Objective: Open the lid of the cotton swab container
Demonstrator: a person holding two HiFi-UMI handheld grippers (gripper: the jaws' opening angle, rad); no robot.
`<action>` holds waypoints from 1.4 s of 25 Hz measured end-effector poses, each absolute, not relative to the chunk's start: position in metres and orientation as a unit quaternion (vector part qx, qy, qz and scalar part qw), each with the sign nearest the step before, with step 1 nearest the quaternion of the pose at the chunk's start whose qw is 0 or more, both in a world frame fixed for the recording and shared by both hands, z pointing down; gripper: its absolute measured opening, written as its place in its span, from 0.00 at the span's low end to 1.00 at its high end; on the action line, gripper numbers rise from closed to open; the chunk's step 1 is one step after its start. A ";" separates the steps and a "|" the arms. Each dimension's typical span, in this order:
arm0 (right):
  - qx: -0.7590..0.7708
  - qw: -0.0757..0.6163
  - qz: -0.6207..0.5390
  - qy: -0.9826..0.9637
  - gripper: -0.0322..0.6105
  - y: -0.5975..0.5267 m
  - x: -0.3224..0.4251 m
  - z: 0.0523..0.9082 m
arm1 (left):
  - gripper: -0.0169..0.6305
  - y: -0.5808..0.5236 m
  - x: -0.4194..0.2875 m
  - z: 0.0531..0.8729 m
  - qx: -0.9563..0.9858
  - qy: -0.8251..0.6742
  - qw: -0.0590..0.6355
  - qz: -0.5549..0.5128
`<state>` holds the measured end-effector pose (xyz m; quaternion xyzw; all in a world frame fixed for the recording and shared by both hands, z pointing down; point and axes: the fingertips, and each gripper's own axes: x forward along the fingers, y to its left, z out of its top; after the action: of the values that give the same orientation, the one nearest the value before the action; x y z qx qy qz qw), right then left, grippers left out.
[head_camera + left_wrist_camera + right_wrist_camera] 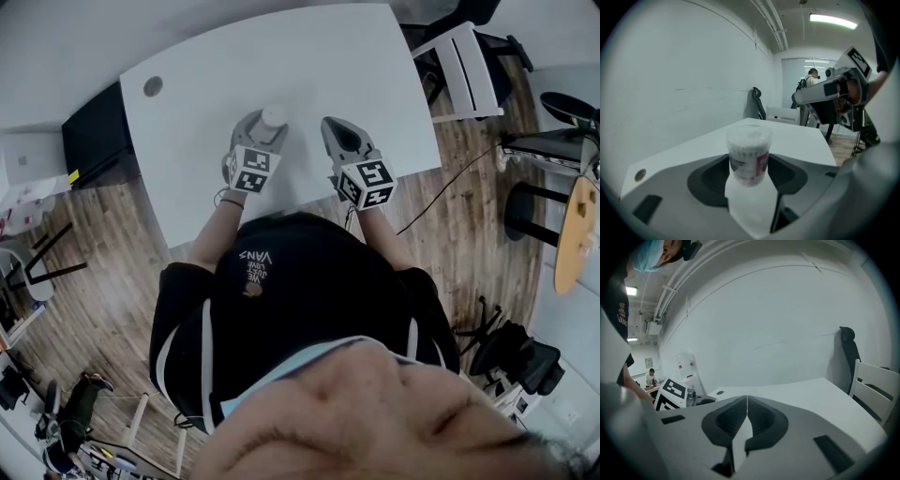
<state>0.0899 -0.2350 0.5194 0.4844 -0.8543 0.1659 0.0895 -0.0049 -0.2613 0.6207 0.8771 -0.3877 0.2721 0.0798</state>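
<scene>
the head view looks down on a white table (187, 141) with both grippers held out over it, side by side and apart. the left gripper (265, 124) has the cotton swab container (273, 115) at its tip, and from above only the container's round pale top shows. the right gripper (332, 125) points the same way, just to the right of it.

the left gripper view gives the close look that the head view cannot. the left gripper (750, 160) is clamped on the container (749, 146), one dark pad on each side of its lower half. the container stands upright, a clear tub with a pink and white label and swab tips packed under the lid (749, 133), which sits closed on top. its base is hidden by the jaws, so i cannot tell whether it rests on the table. the right gripper (799, 98) shows here from the side at upper right, and a person (812, 77) is far off in the room.

the right gripper view shows the right gripper (747, 398) with its jaws pressed together and nothing between them. the container (686, 364) appears small at far left, above the left gripper's marker cube (670, 392). a white chair (876, 380) stands at the right.
</scene>
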 end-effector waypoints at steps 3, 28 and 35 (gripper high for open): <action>0.471 0.086 0.156 -0.864 0.07 -0.233 0.079 0.512 | 0.42 -0.259 -0.012 0.604 0.876 -0.399 0.070 0.262; 0.368 0.071 0.127 -0.918 0.07 -0.188 0.022 0.489 | 0.42 -0.197 -0.021 0.542 0.883 -0.374 0.023 0.282; 0.346 0.057 0.122 -0.929 0.10 -0.179 0.016 0.482 | 0.42 -0.192 -0.022 0.540 0.883 -0.367 0.013 0.292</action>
<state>0.0162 -0.1787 0.4820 0.3461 -0.9285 0.1216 0.0572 -0.0224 -0.1925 0.5401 0.8830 -0.3674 0.2918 0.0133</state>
